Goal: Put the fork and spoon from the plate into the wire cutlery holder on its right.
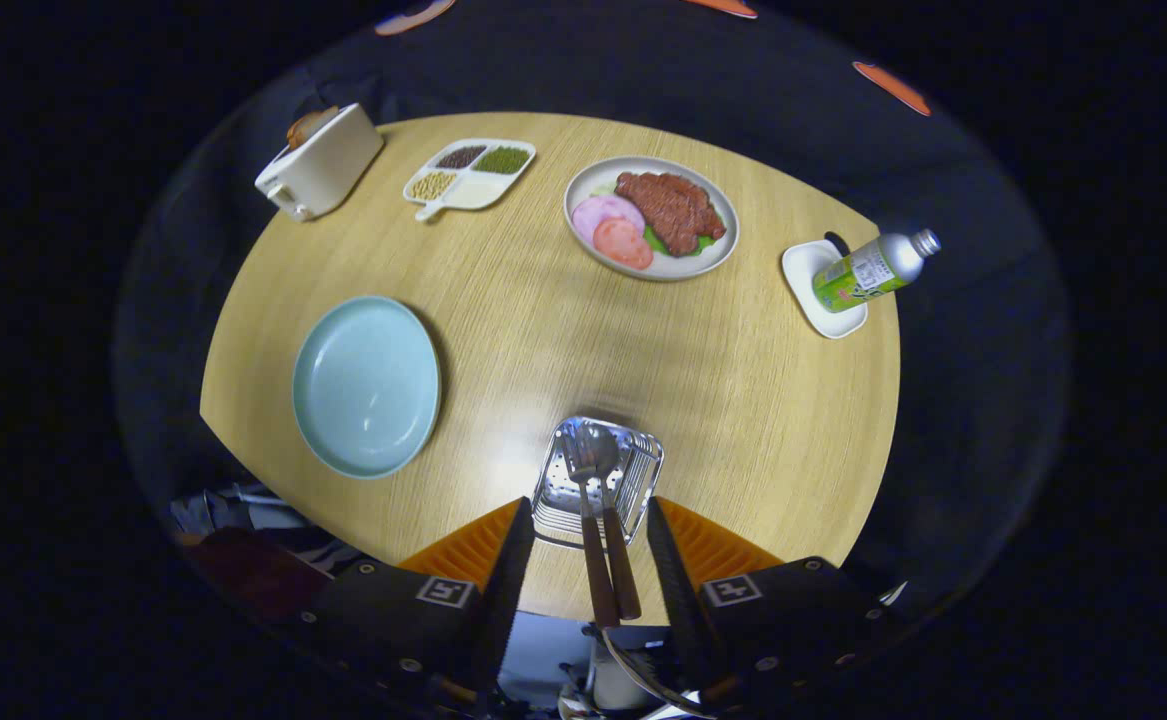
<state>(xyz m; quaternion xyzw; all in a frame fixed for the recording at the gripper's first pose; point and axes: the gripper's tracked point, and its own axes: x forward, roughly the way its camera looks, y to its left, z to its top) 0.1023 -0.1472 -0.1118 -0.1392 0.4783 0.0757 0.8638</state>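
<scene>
The wire cutlery holder stands on the wooden table just ahead of my gripper, to the right of the light blue plate. The plate is bare. A spoon and a fork rest head-down in the holder. Their brown handles stick up toward me and pass between my fingers. Both fingers stand wide apart, one on each side of the handles, with a gap to each. The gripper is open.
At the table's far side are a white toaster, a divided dish of beans and a plate of meat. A green bottle lies on a small white dish at the right. The table's near edge runs under my fingers.
</scene>
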